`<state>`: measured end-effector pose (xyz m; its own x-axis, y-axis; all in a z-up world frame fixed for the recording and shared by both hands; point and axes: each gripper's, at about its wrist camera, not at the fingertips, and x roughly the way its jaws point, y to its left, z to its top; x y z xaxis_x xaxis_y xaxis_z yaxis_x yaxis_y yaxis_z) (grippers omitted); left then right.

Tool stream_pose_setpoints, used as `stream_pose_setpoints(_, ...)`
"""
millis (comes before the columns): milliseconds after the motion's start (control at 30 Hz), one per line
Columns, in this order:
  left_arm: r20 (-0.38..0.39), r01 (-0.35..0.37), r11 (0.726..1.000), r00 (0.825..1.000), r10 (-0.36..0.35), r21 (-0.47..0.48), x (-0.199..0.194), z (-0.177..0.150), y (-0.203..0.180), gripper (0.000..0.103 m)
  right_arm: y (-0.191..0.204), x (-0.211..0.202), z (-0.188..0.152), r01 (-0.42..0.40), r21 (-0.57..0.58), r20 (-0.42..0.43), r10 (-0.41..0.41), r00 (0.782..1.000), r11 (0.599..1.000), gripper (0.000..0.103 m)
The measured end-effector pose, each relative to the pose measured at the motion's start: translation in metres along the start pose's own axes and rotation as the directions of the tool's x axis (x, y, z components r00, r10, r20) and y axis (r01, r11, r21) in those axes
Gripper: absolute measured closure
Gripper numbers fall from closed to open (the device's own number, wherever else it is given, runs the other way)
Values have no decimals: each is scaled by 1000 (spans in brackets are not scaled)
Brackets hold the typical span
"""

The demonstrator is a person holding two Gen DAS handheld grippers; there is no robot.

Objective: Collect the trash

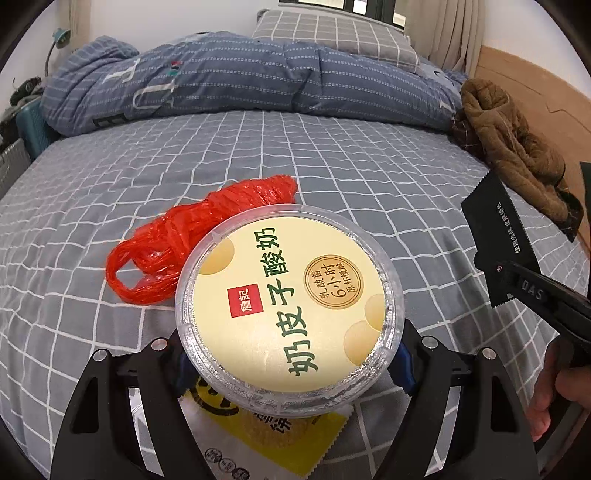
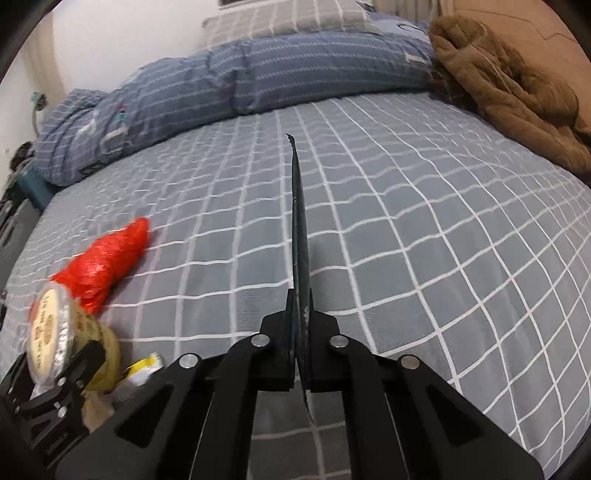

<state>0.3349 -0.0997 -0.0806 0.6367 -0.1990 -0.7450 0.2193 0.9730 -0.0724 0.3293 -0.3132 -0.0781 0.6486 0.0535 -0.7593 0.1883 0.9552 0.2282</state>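
Note:
My left gripper (image 1: 291,369) is shut on a round yogurt cup (image 1: 288,295) with a cream-yellow lid, its blue pads pressing on both sides. Under the cup lies a yellow and white snack wrapper (image 1: 273,439) on the bed. Just behind the cup, a crumpled red plastic bag (image 1: 192,236) rests on the sheet. My right gripper (image 2: 301,332) is shut on a flat black packet (image 2: 299,229), seen edge-on and sticking forward. In the left wrist view the right gripper (image 1: 517,280) holds that black packet (image 1: 498,229) up at the right. The cup (image 2: 48,328) and red bag (image 2: 107,266) appear at lower left.
Everything lies on a bed with a grey checked sheet (image 1: 332,166). A folded blue quilt (image 1: 240,77) and a pillow (image 1: 332,33) sit at the far end. A brown garment (image 1: 517,147) lies along the right edge by a wooden board (image 1: 535,85). A hand (image 1: 554,387) holds the right gripper.

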Motion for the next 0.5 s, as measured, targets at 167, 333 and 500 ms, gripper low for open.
stream_pose_setpoints(167,0,13,1000,1000,-13,-3,-15,-3,2,26,4,-16,-3,-69,3,5,69,998,998,100)
stream_pose_setpoints(333,4,14,1000,1000,-14,-4,-30,-9,8,26,11,-32,-17,-71,-21,7,71,997,997,100)
stream_pose_setpoints(500,14,18,1000,1000,-18,-12,-46,-15,16,26,28,-45,-31,-69,-61,12,70,997,996,100)
